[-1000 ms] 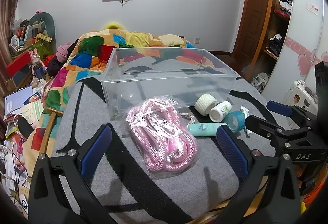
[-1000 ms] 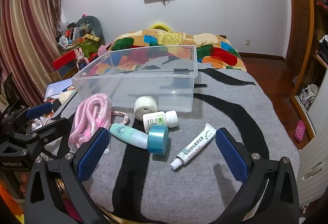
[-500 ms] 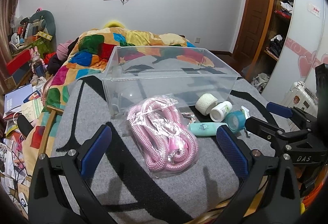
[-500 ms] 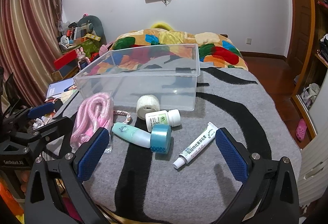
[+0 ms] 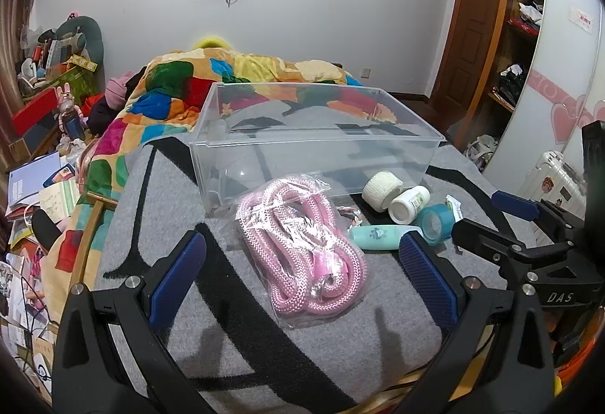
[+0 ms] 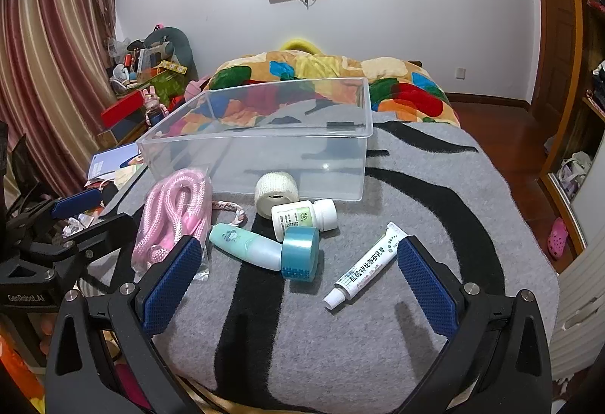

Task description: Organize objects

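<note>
A clear plastic bin (image 5: 264, 145) (image 6: 181, 149) stands empty on a grey and black blanket. In front of it lie a bagged pink rope (image 5: 302, 247) (image 6: 174, 209), a white bandage roll (image 6: 276, 189), a white pill bottle (image 6: 302, 217), a teal bottle (image 6: 245, 247), a blue tape roll (image 6: 300, 253) and a white ointment tube (image 6: 365, 264). My left gripper (image 5: 302, 274) is open, low over the near end of the rope. My right gripper (image 6: 298, 277) is open, with the tape roll and tube just ahead between its fingers.
A colourful quilt (image 6: 321, 73) covers the bed behind the bin. Clutter and books (image 5: 41, 183) lie on the floor at left. A wooden door (image 5: 472, 28), shelves and a white suitcase (image 5: 556, 179) are at right. The blanket's near edge is just below both grippers.
Both grippers have moved slightly forward toward the objects and stayed open. Nothing on the blanket has moved.
</note>
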Action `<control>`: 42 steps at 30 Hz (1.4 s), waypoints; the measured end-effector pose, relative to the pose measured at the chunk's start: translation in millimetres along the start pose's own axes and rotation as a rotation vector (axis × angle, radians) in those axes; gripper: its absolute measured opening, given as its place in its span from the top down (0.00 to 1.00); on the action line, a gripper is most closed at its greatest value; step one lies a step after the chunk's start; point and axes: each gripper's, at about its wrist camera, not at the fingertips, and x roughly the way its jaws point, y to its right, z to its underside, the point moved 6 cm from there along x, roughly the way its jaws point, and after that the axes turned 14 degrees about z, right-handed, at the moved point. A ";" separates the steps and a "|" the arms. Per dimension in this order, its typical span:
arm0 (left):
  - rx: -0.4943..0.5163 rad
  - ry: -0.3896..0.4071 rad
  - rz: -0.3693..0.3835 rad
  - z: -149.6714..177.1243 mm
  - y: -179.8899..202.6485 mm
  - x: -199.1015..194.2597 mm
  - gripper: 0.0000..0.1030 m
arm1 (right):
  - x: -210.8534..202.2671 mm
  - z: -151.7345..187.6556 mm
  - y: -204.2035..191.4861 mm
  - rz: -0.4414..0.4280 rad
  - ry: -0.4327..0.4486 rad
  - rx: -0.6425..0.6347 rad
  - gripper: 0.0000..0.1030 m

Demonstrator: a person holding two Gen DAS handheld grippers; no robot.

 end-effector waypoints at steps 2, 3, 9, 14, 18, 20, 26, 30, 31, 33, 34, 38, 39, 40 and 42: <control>0.001 0.001 -0.001 0.0 -0.1 -0.1 0.00 | 0.1 0.1 -0.5 -0.001 -0.001 -0.001 0.00; 0.001 0.001 0.000 -0.1 -0.1 -0.1 0.00 | -0.4 0.0 -0.3 -0.002 -0.001 -0.001 0.00; 0.003 0.001 -0.001 -0.5 0.0 0.1 0.00 | -0.5 -0.4 -0.2 -0.004 -0.001 -0.002 0.00; 0.003 0.001 -0.001 -0.1 0.2 -0.1 0.00 | -1.5 -0.2 -1.2 -0.005 -0.001 -0.002 0.00; 0.003 0.001 0.001 0.1 0.0 -0.2 0.00 | -1.8 0.0 -1.7 -0.005 -0.002 -0.001 0.00; 0.004 0.000 0.000 0.2 0.3 0.1 0.00 | -1.5 0.2 -1.6 -0.006 -0.002 -0.002 0.00; 0.003 -0.005 0.002 1.6 1.8 -0.2 0.00 | -3.7 0.6 -4.5 -0.012 -0.003 -0.003 0.00; 0.003 -0.004 0.001 1.7 1.6 -0.4 0.00 | -3.6 0.7 -4.1 -0.014 -0.004 -0.003 0.00; 0.003 -0.005 0.001 1.6 1.8 0.0 0.00 | -3.6 0.8 -4.2 -0.014 -0.004 -0.002 0.00; 0.002 -0.006 0.001 1.8 1.9 -0.2 0.00 | -3.6 0.8 -4.3 -0.014 -0.004 -0.002 0.00; 0.002 -0.006 0.001 1.8 2.0 -0.2 0.00 | -3.7 0.9 -4.4 -0.013 -0.005 -0.003 0.00; 0.003 -0.006 0.001 1.8 2.0 -0.2 0.00 | -3.6 0.7 -4.3 -0.013 -0.004 -0.003 0.00; 0.003 -0.006 0.001 1.9 2.0 -0.2 0.00 | -3.4 0.7 -4.1 -0.014 -0.005 -0.003 0.00; 0.003 -0.006 0.002 1.7 1.9 -0.2 0.00 | -3.5 0.7 -4.1 -0.014 -0.005 -0.003 0.00; 0.003 -0.009 0.001 2.1 1.8 0.1 0.00 | -3.9 0.8 -4.6 -0.014 -0.005 -0.003 0.00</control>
